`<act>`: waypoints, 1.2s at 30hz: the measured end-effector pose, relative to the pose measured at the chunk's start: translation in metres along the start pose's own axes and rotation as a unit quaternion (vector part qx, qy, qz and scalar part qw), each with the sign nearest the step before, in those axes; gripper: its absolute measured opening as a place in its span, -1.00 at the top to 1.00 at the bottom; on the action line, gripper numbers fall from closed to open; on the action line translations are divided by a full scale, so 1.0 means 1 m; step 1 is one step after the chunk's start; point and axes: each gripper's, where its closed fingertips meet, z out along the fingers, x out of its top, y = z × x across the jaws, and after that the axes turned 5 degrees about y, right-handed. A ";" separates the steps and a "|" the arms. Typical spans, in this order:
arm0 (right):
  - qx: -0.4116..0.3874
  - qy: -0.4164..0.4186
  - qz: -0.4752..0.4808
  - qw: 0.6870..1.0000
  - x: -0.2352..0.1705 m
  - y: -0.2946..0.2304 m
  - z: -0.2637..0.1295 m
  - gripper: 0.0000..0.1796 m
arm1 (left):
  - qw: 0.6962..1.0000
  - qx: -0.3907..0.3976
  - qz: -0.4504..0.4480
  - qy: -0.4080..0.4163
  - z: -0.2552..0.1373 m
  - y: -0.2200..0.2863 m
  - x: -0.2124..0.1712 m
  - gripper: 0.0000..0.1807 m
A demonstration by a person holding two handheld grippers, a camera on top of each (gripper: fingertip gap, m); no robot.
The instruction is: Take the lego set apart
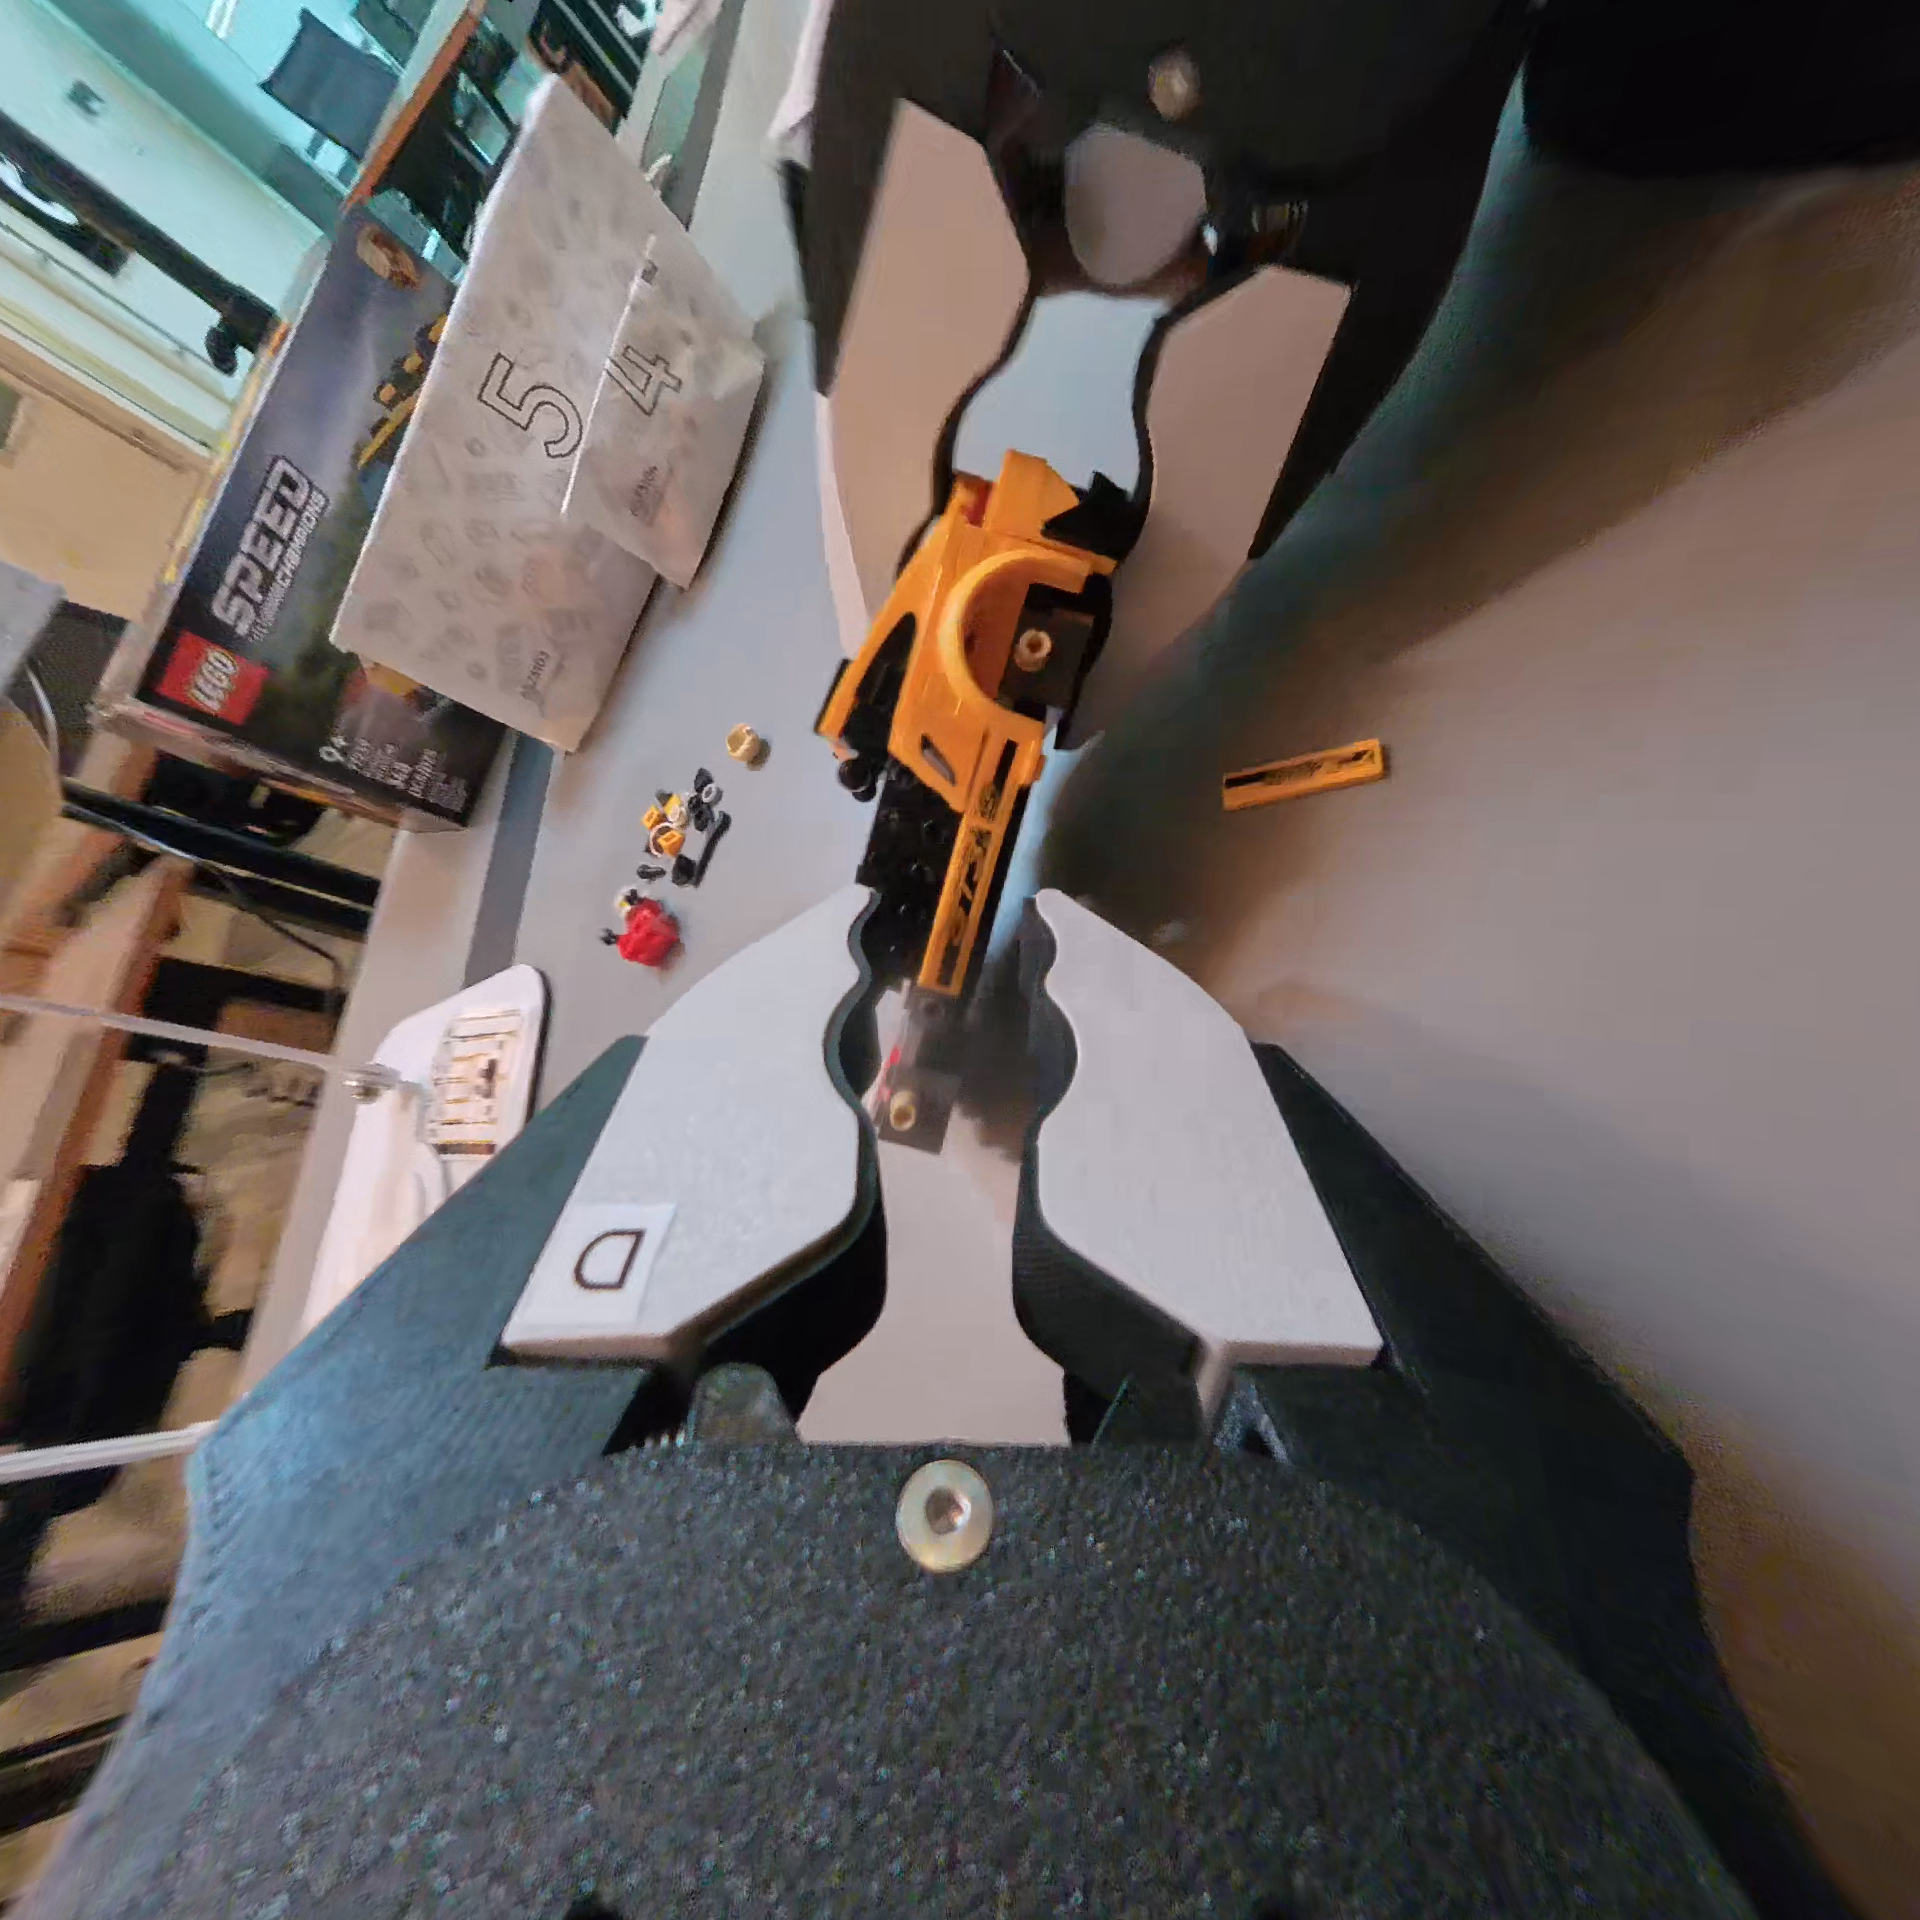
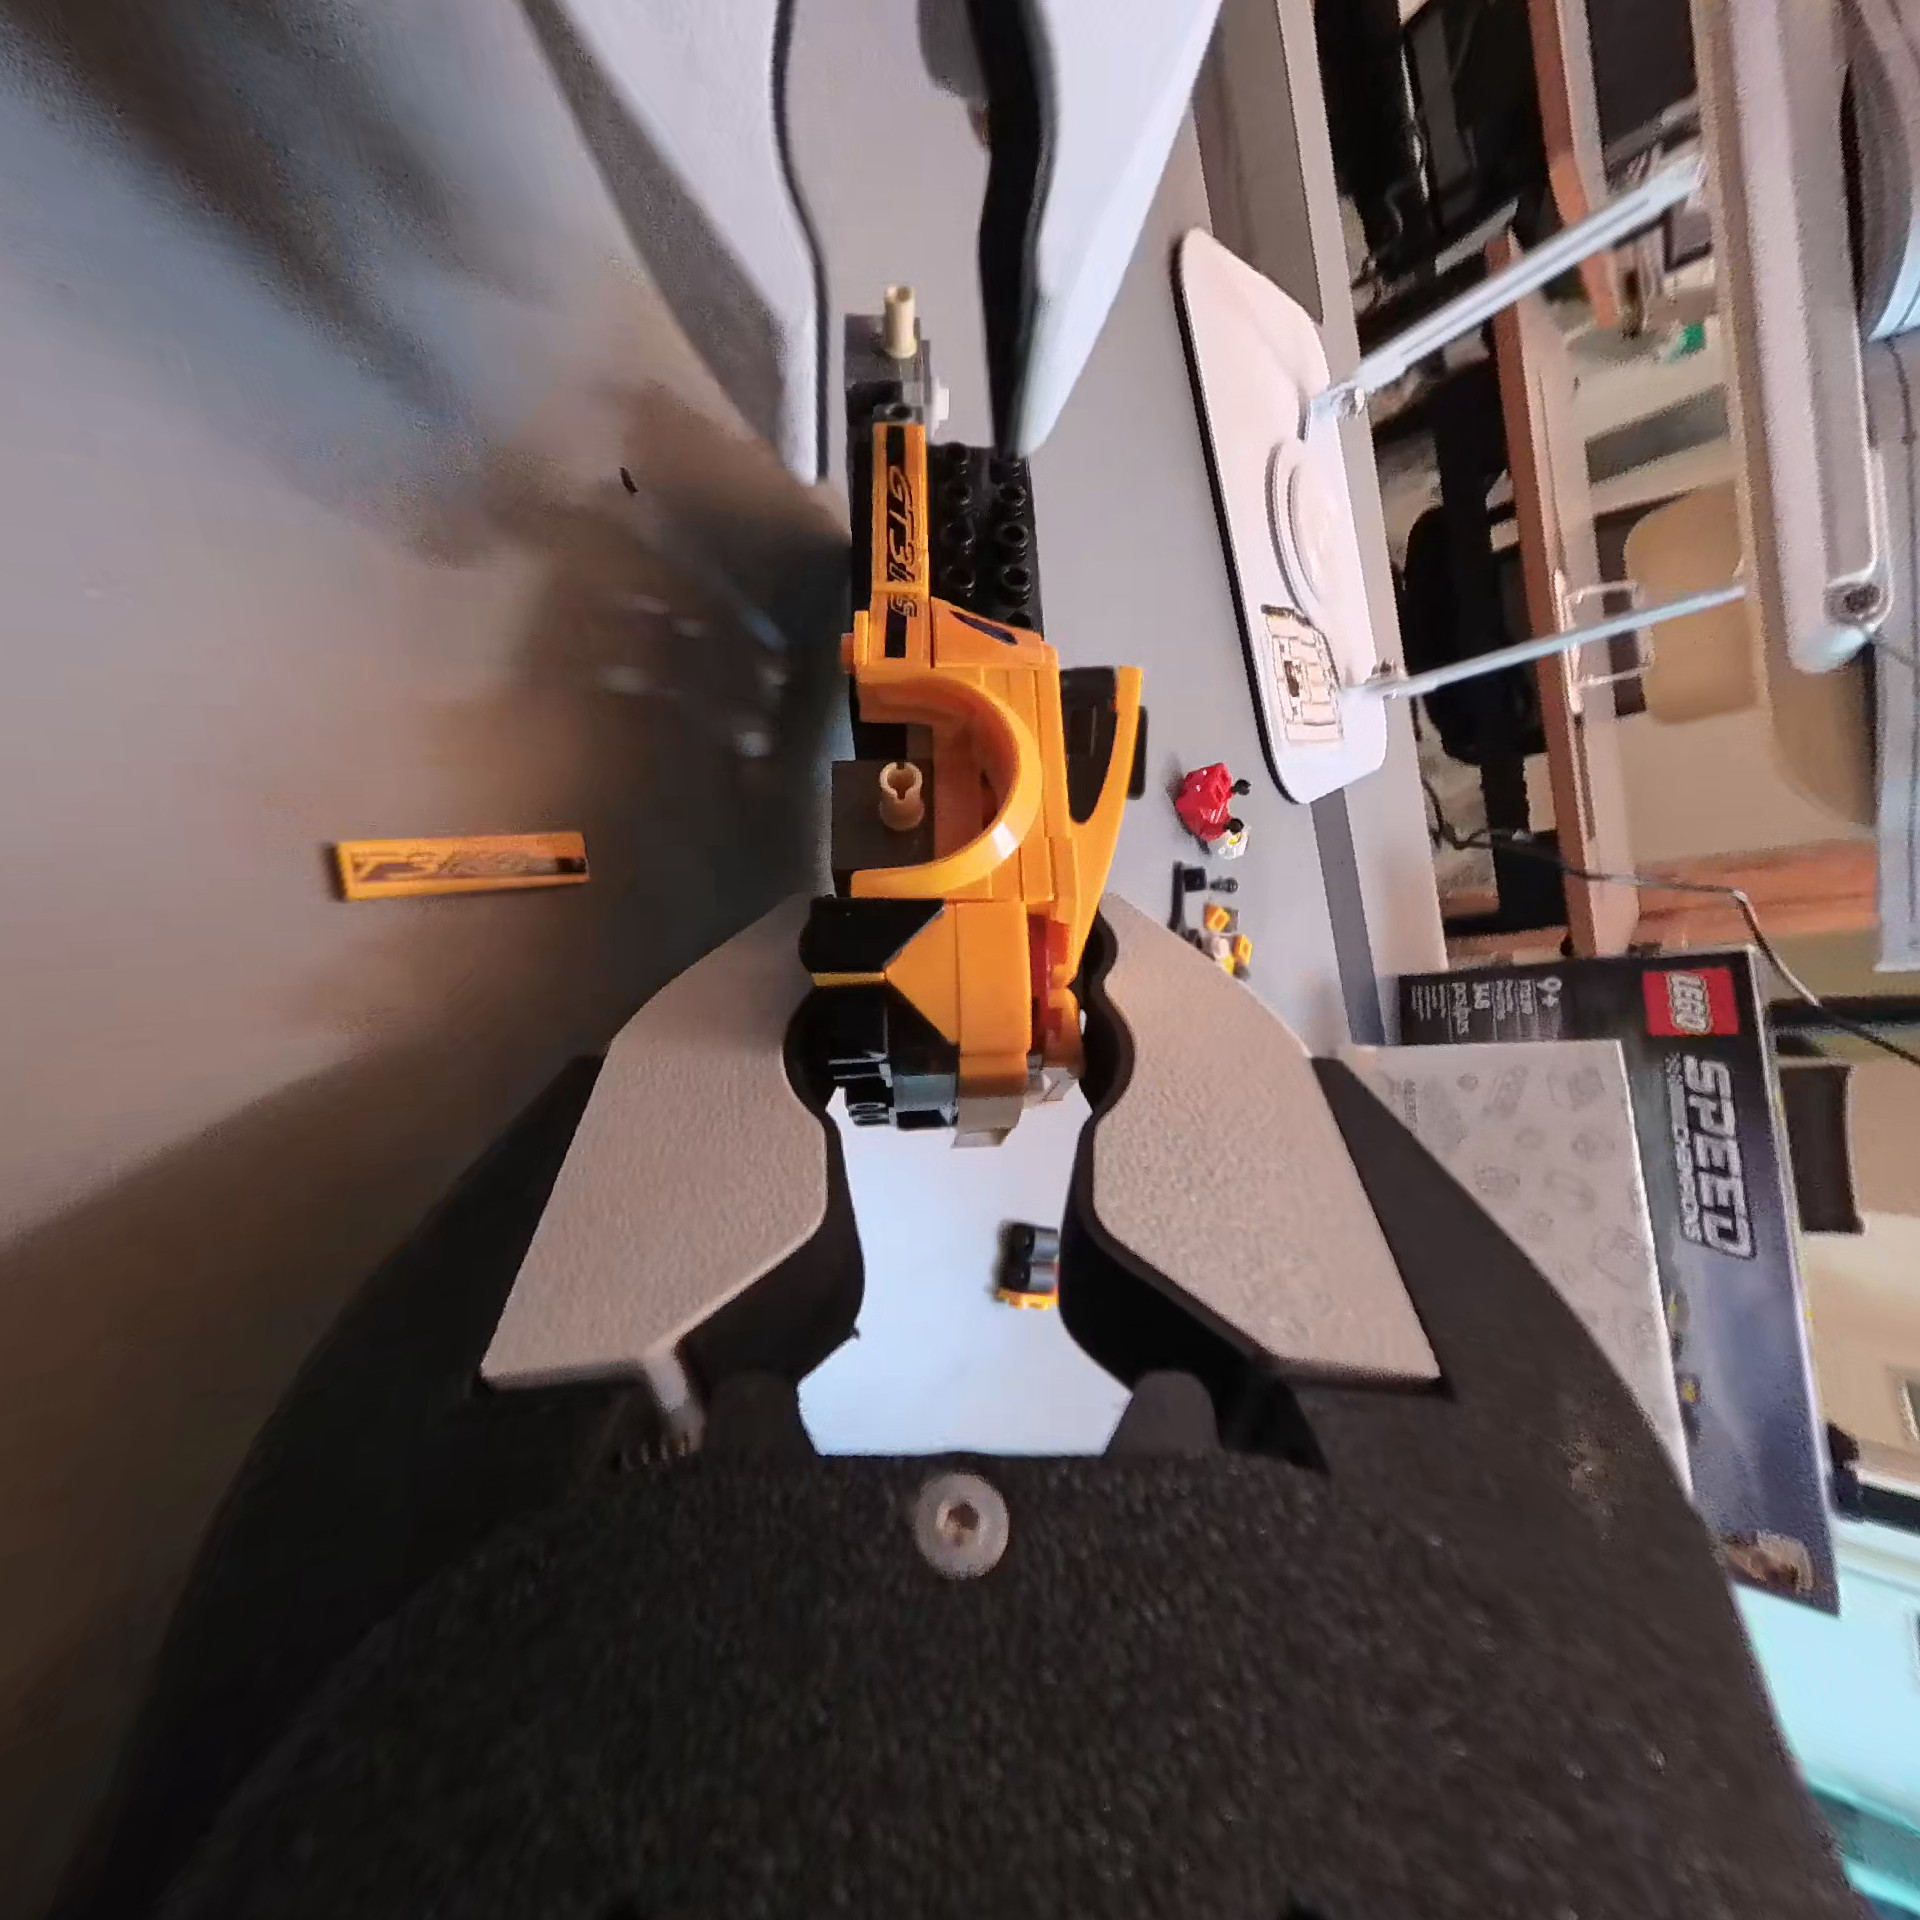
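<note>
Gripping the orange lego car (image 2: 966,790) at both ends: right gripper (image 2: 951,1023) clamping the chunky end, left gripper (image 1: 951,997) pinching the thin black end.

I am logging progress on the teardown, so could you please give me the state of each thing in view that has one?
Lego car: partly dismantled, held off the table at both ends.
Left gripper: shut on the car's black end.
Right gripper: shut on the car's orange end.
Long orange tile: detached, flat on the table.
Small loose pieces: detached, in a cluster.
Lego box: lying flat.
</note>
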 end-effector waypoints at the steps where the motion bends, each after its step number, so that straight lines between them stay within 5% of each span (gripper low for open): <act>1: -0.002 -0.007 0.005 1.000 0.001 0.000 -0.001 0.51 | 1.000 0.005 0.023 -0.014 0.003 0.002 -0.002 0.79; 26: -0.050 -0.001 -0.025 0.998 0.005 0.002 0.002 0.51 | 0.992 0.004 0.086 -0.095 0.002 -0.002 -0.016 0.95; 32: -0.062 -0.030 -0.002 0.998 -0.017 0.009 0.008 0.51 | 0.991 -0.072 0.084 -0.080 -0.007 0.035 -0.008 0.99; 36: -0.058 -0.020 -0.004 0.998 -0.021 0.012 0.008 0.51 | 0.993 -0.012 0.050 -0.104 -0.026 0.009 -0.023 1.00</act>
